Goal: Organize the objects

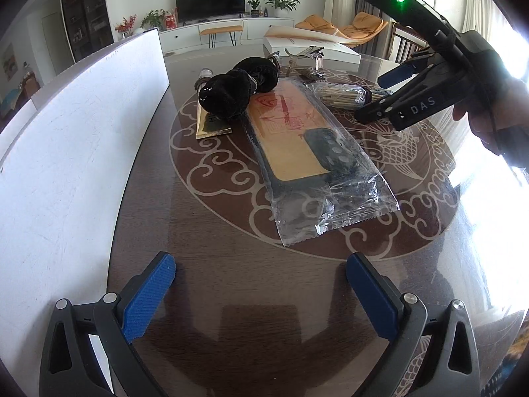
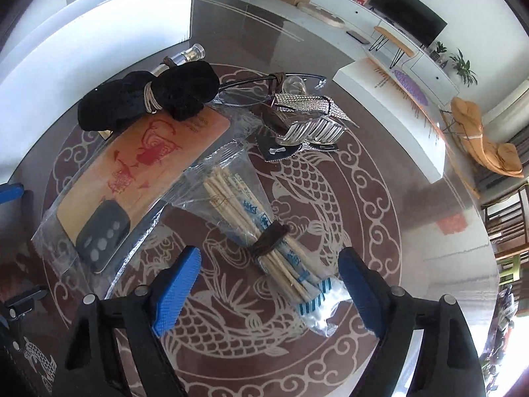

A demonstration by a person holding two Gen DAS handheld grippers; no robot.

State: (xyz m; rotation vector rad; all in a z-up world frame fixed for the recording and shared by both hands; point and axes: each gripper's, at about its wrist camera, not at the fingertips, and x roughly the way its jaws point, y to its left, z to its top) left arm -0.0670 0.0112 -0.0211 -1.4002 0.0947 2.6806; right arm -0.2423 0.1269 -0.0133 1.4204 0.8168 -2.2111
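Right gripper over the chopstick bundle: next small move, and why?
Probably lower the right gripper straight down over the chopstick bundle near its brown tie, then close. Its fingers stand open on either side of the bundle's near end and hold nothing, and the bundle lies free on the table.

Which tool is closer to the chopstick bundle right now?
Right. The right tool hovers open directly over the chopstick bundle, its near end between the fingers. The left tool sits farther back, beyond the bagged board.

one wrapped phone case (image 2: 132, 178), one chopstick bundle (image 2: 264, 231), one black scrunchie (image 2: 148, 99), one glasses (image 2: 264, 86), two hair clips (image 2: 310, 125)
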